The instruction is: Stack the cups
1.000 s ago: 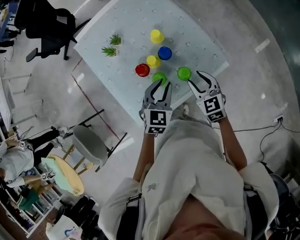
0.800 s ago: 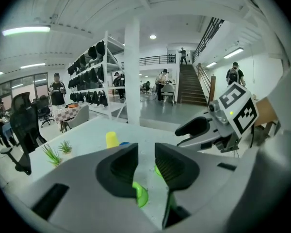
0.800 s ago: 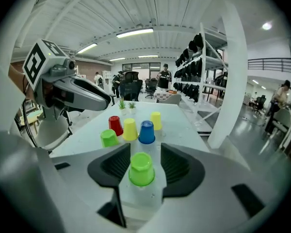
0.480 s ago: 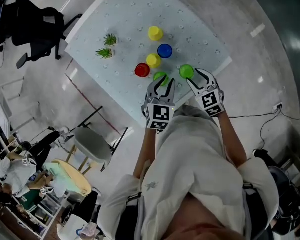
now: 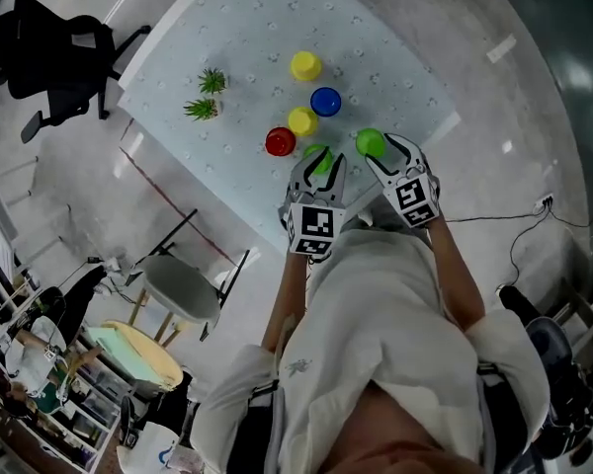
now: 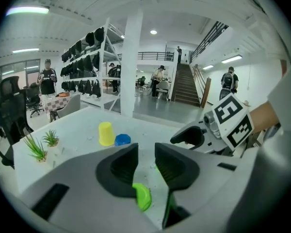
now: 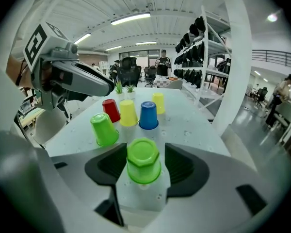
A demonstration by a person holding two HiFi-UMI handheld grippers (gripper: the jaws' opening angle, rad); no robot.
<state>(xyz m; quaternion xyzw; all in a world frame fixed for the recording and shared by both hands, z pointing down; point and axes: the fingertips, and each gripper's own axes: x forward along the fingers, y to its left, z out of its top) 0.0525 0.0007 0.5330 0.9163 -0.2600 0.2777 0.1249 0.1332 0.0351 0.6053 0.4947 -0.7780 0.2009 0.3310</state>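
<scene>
green and inverted, one cup (image 7: 143, 160) is standing on the white table (image 5: 376, 47) between the jaws of the right gripper (image 7: 145, 165), which are opening with their pads clear of its sides. the left gripper (image 6: 146, 149) is hovering right by the second green cup (image 7: 105, 128) with its jaws closed on nothing, while the red cup (image 7: 111, 110), near yellow cup (image 7: 128, 112), blue cup (image 7: 148, 115) and far yellow cup (image 7: 158, 102) are standing separately, upside down. judging by this layout, no cup is resting on another yet, so the stacking is only beginning and all six are waiting to be nested.
</scene>
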